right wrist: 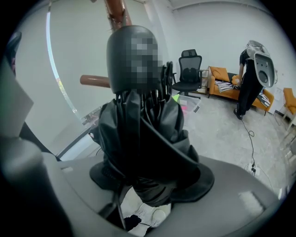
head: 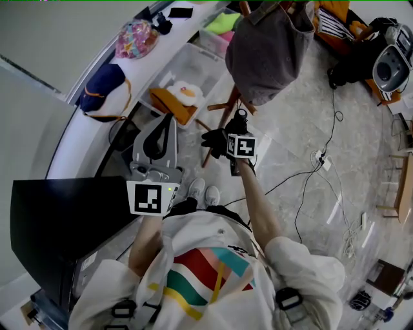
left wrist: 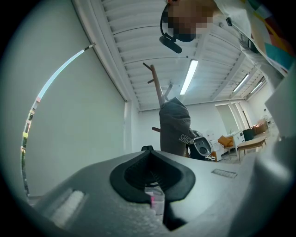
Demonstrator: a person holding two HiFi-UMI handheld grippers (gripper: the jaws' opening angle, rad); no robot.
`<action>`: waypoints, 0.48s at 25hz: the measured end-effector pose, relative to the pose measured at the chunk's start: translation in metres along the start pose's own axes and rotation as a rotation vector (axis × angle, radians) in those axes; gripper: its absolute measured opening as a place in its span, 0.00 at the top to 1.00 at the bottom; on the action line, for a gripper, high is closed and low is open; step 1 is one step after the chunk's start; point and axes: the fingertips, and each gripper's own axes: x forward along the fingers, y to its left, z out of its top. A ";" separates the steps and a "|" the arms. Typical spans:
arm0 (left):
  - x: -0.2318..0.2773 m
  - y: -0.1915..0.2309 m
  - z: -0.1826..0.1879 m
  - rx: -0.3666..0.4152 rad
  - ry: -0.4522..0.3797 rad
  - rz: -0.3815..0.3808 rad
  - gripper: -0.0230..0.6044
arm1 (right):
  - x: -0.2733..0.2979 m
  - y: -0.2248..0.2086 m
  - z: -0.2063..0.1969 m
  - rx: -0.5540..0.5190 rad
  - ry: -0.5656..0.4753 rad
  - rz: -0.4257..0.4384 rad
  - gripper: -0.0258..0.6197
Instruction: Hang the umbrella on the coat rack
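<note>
A black folded umbrella [right wrist: 143, 129] stands upright between the jaws of my right gripper [right wrist: 150, 178], which is shut on its bunched fabric. Its top end is hidden by a mosaic patch. In the head view the right gripper [head: 231, 136] holds the umbrella [head: 215, 139] beside the wooden coat rack [head: 230, 105], below a grey garment [head: 271, 45] that hangs on it. The rack's pole [right wrist: 116, 11] and a peg [right wrist: 95, 81] rise just behind the umbrella. My left gripper [head: 170, 117] is shut with nothing in it and points towards the rack [left wrist: 157, 85] and its grey garment [left wrist: 178, 129].
Clear storage bins [head: 193, 64] stand by the rack's foot. A white ledge [head: 97, 126] carries a colourful bag [head: 137, 37] and a navy one [head: 103, 90]. A black panel [head: 64, 219] is at the left, and cables [head: 322, 161] cross the floor. Farther off are an office chair [right wrist: 189, 69], an orange sofa [right wrist: 226, 81] and a person [right wrist: 249, 88].
</note>
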 end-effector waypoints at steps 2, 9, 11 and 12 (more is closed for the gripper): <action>0.000 -0.001 0.001 0.000 0.001 -0.005 0.97 | -0.002 -0.001 0.003 0.021 -0.006 -0.002 0.53; 0.003 -0.009 0.004 -0.011 -0.013 -0.027 0.97 | -0.031 -0.003 0.044 0.050 -0.138 0.008 0.48; 0.005 -0.013 0.006 -0.014 -0.025 -0.040 0.97 | -0.044 -0.004 0.061 0.050 -0.183 0.003 0.48; 0.007 -0.015 0.006 -0.021 -0.027 -0.046 0.97 | -0.051 -0.004 0.070 0.048 -0.210 0.002 0.49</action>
